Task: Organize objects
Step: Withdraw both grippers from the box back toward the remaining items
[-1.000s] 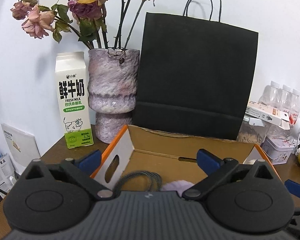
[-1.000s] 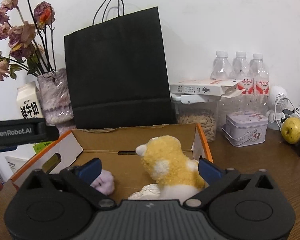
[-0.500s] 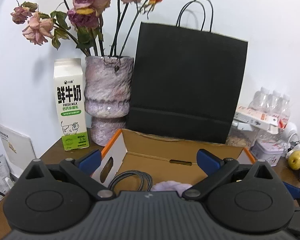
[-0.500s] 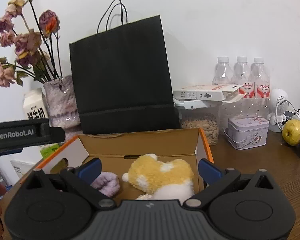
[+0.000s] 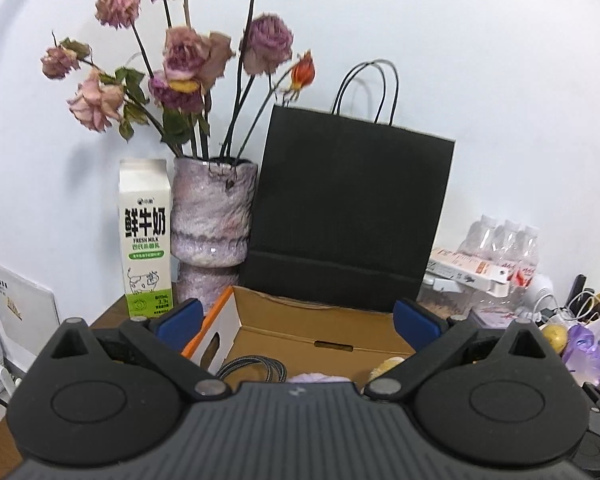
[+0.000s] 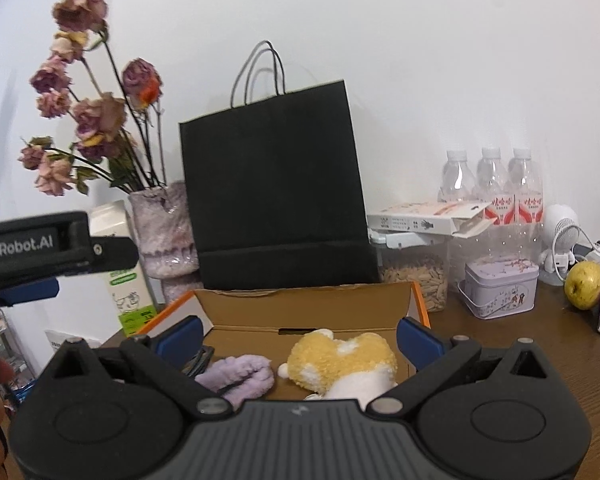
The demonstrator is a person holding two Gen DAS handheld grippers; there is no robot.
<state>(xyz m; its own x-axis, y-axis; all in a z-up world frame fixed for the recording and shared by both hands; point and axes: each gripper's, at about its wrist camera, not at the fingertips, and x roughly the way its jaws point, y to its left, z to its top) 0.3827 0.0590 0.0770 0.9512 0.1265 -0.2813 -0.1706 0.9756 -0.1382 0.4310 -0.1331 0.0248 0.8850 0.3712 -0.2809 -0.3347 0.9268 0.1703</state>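
The yellow plush toy point(image 6: 340, 364) lies inside the cardboard box point(image 6: 312, 304), at about 12 o'clock just ahead of my right gripper point(image 6: 298, 338), with a purple fluffy piece point(image 6: 240, 376) touching it at 9 o'clock and a dark cable point(image 5: 256, 366) beyond that. Both the right and my left gripper point(image 5: 296, 322) stand wide apart and hold nothing. I judge the toy light, soft and squashy, so I would pinch deep across its thick yellow body.

The yellow-and-white plush toy point(image 6: 342, 364) and fuzzy lilac plush point(image 6: 240, 376) lie partly hidden behind the right gripper's black body; the coiled dark braided cable point(image 5: 256, 366) likewise. Small print on the white milk carton point(image 5: 145, 240) stays unreadable.
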